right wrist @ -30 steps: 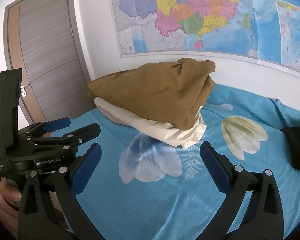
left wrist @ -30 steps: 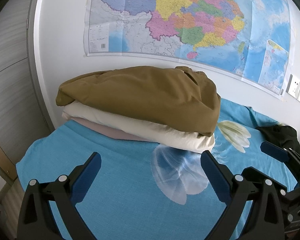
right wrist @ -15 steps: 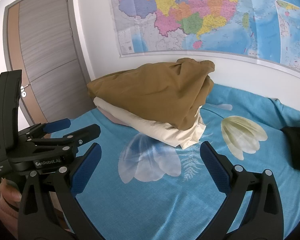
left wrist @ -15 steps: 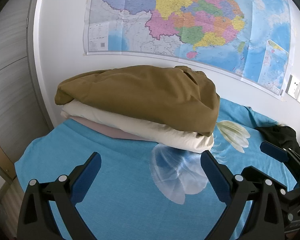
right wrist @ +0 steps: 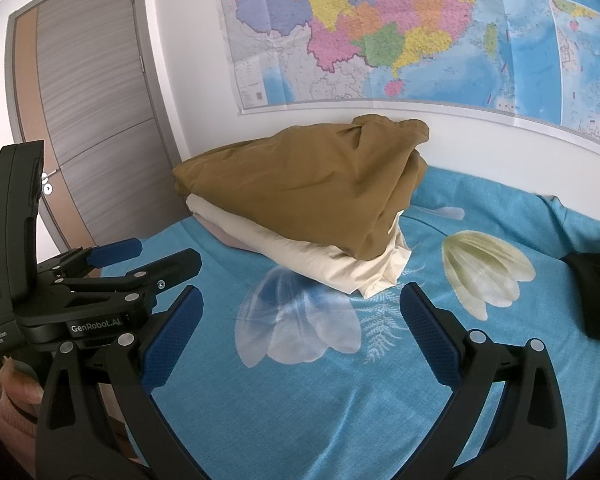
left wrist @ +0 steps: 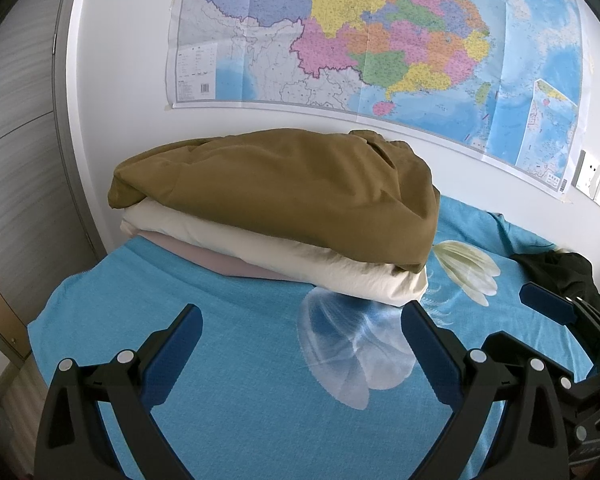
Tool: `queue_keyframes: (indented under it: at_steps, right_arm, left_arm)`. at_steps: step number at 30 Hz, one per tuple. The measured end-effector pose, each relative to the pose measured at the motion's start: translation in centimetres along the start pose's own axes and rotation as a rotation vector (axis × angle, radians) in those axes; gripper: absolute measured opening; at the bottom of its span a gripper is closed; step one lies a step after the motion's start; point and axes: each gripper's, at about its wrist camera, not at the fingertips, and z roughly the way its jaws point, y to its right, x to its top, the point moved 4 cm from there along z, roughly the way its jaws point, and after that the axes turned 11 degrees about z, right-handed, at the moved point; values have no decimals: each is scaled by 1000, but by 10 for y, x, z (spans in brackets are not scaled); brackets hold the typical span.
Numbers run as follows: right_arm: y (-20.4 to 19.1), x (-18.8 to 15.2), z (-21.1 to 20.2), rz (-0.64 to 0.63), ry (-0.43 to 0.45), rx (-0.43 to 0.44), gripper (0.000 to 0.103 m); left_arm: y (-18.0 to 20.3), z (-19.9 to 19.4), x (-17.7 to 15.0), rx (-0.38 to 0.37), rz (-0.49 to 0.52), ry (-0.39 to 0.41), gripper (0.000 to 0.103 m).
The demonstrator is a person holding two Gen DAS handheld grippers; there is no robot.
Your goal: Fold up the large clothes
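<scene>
Tools both hang spread wide and empty over the bed (left wrist: 235,412), the left tool (left wrist: 300,332) and the right tool (right wrist: 300,312) side by side with nothing between their blue pads. Straight ahead of both sits the stack: a brown garment (left wrist: 283,196) draped on top, a cream one (left wrist: 300,264) under it, a pinkish layer (left wrist: 219,260) peeking out at the bottom, all pushed up against the wall beneath the map (left wrist: 380,40). That looks folded already, by my read. Off to the right of the right tool, near the bed's edge, lies a dark garment (right wrist: 596,292) in a crumpled heap, likely the next piece. It should handle soft and limp, light enough but floppy, so a pinch at a hem or corner on each side looks the better bet than a grab in the middle, which would only bunch it. The sheet under it is soft too and could get pinched along with the cloth. Open bed lies in front of the tools for spreading; the stack ahead crowds the far side, and the door (right wrist: 99,120) stands left of the left tool.
</scene>
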Motion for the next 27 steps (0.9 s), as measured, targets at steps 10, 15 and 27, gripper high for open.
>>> queue_keyframes:
  at_steps: [10, 15, 27]
  right_arm:
    - [3, 1, 3, 4, -8, 2, 97]
    - [3, 1, 3, 6, -8, 2, 97]
    - [5, 0, 6, 10, -16, 8, 97]
  left_arm:
    - [0, 3, -1, -4, -7, -11, 96]
    - [-1, 4, 0, -5, -7, -12, 96]
    - [-1, 6, -1, 1, -5, -12, 96]
